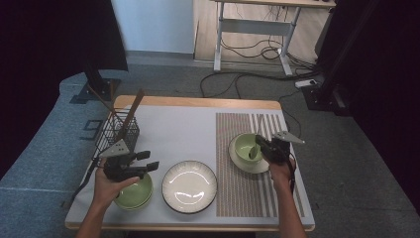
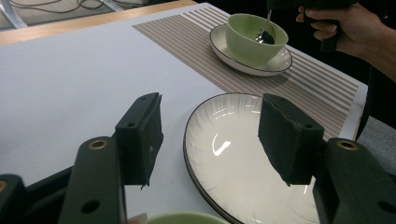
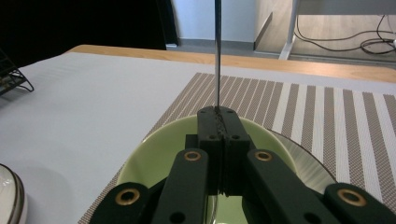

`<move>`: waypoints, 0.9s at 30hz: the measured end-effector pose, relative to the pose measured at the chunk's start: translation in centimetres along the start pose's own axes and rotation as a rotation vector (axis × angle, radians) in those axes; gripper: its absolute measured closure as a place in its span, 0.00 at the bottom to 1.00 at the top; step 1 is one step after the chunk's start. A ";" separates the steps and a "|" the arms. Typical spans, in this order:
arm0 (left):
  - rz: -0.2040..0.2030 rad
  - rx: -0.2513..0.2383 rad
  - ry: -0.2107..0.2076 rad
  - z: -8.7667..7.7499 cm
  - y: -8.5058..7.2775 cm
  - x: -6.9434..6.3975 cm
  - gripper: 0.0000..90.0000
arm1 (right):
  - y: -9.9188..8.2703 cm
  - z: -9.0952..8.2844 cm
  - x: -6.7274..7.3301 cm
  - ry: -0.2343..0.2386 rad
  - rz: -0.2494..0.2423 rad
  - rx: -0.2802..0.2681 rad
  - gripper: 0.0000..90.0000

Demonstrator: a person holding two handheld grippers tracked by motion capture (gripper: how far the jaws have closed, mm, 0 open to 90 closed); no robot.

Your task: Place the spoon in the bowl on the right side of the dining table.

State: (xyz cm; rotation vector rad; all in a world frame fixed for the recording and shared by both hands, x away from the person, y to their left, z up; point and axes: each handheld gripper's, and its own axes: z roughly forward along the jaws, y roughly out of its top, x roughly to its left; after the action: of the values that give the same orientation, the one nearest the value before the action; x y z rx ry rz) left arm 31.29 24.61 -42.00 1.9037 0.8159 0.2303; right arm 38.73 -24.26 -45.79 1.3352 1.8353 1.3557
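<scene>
While the right gripper, clamped on a spoon, lowers it into the green bowl on its saucer, the left gripper waits open above the plate; release remains.

Left gripper and right gripper: black bodies, brass-coloured pivot bushings, black rectangular jaw pads, a grey triangular top plate each. Both forearms, lower frame, are bare of sleeves.

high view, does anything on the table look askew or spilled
Nothing looks spilled or broken. The utensils in the black wire basket lean at odd angles, and the right hand-held gripper holds a spoon in the green bowl.
</scene>
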 end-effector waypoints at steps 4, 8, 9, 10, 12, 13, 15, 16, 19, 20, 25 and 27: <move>0.000 -0.002 -0.001 0.0 0.0 0.0 0.44 | -0.3 0.3 -0.1 -0.005 -0.003 0.020 1.00; 0.003 0.006 -0.003 0.1 -0.1 0.0 0.44 | -0.4 0.5 0.0 -0.008 -0.009 0.030 1.00; 0.005 0.008 -0.003 0.1 -0.1 -0.1 0.44 | -0.4 0.5 0.0 -0.010 -0.011 0.032 1.00; 0.006 0.010 -0.004 0.2 -0.1 -0.1 0.44 | -0.4 0.5 0.0 -0.010 -0.011 0.032 1.00; 0.006 0.012 -0.006 0.2 -0.1 -0.1 0.44 | -0.5 0.6 0.0 -0.012 -0.012 0.036 0.99; 0.005 0.012 -0.007 0.2 -0.1 -0.1 0.44 | -0.6 0.7 0.0 -0.019 -0.020 0.043 0.99; 0.005 0.012 -0.007 0.2 -0.1 -0.1 0.44 | -0.7 0.8 0.0 -0.022 -0.023 0.049 0.99; 0.005 0.013 -0.006 0.2 -0.1 0.0 0.44 | -0.7 0.8 0.0 -0.026 -0.027 0.057 0.99; 0.005 0.013 -0.006 0.2 -0.1 -0.1 0.44 | -0.8 0.9 -0.1 -0.038 -0.034 0.066 0.99; 0.005 0.014 -0.006 0.2 -0.1 -0.1 0.44 | -0.8 1.0 -0.1 -0.039 -0.034 0.066 0.99; 0.006 0.018 -0.007 0.3 -0.1 -0.1 0.44 | -0.8 1.0 -0.2 -0.046 -0.032 0.066 0.99; 0.006 0.020 -0.008 0.4 -0.2 -0.1 0.44 | -0.9 1.0 -0.3 -0.057 -0.030 0.067 0.99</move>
State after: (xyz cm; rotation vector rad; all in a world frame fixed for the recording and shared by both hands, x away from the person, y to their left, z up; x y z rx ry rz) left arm 31.34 24.33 -42.29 1.9243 0.8103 0.2193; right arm 39.30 -24.16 -46.99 1.3611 1.8698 1.2380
